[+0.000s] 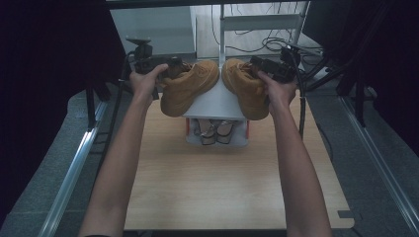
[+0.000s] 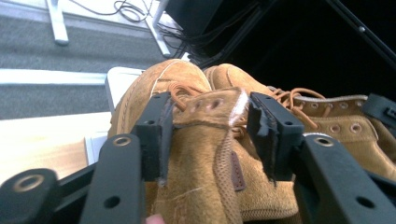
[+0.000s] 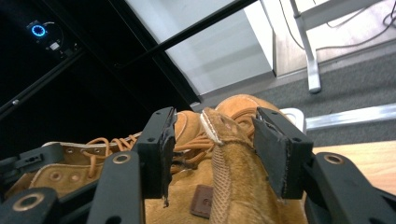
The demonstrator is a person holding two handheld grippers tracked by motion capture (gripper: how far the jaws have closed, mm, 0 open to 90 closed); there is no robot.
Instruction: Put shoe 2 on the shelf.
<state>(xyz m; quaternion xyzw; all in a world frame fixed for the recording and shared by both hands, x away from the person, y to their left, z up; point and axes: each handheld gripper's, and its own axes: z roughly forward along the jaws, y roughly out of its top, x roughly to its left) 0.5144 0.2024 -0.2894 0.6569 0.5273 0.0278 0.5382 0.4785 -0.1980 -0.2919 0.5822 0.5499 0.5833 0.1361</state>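
Two boots: a left tan boot (image 1: 187, 88) and a right tan boot (image 1: 245, 85) are being seen on top of a white rack (image 1: 216, 101), toes pointing toward the person's side and leaning over the rack's front edge, heels apart.
Rack position: the white rack is being carried by the wooden table (image 1: 217, 187) at its far middle; a lower shelf with pale shoes (image 1: 216, 131) is being shown underneath.
Left gripper (image 2: 208, 135): its jaws are being held partly apart around the heel collar of the left tan boot; the left pad is being seen at the suede, the right pad standing clear of it, so the boot is not being clamped.
Right gripper (image 3: 212, 149): its jaws are likewise being held partly apart, the heel tab of the right tan boot lying between them with gaps on both sides.
Hands: the left hand (image 1: 144, 81) and right hand (image 1: 277, 89) are being kept at the outer sides of the boots.
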